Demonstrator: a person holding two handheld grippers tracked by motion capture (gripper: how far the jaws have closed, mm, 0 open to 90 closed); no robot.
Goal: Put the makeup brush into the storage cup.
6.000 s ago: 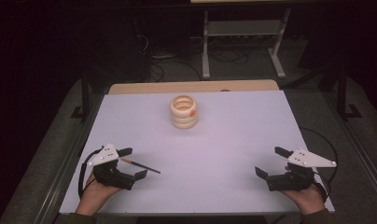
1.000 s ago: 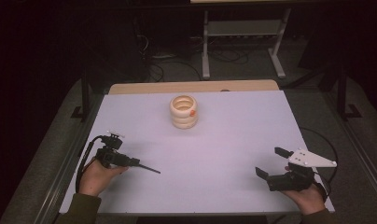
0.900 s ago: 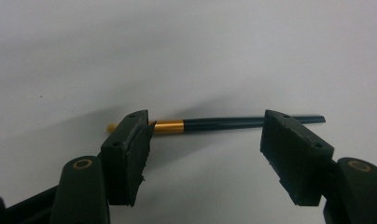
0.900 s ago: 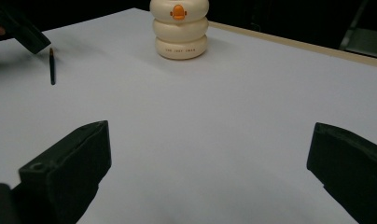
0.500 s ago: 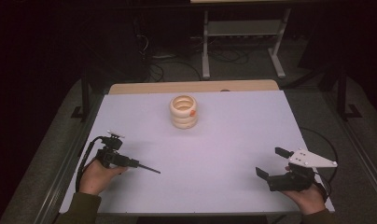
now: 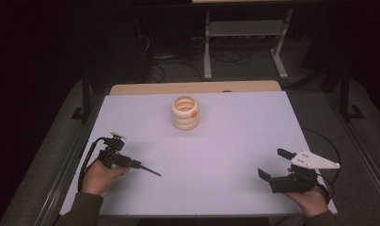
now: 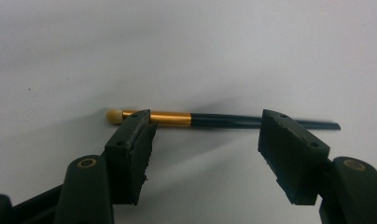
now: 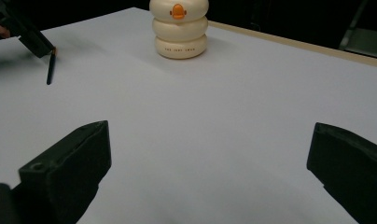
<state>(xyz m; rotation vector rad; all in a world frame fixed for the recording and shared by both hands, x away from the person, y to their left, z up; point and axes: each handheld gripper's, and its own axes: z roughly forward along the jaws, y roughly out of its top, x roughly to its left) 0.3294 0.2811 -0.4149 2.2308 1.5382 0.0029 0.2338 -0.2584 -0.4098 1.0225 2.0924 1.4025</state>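
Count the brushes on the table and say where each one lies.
1. The brush lies flat on the white table, near the front left corner, between the open left gripper jaws, untouched.

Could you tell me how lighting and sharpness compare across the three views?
High view: table evenly lit, surroundings dark. Left gripper view: brush sharp, soft shadow beneath it, tabletop dimmer toward the corners. Right gripper view: near jaws slightly soft, cream holder reasonably sharp, no glare.
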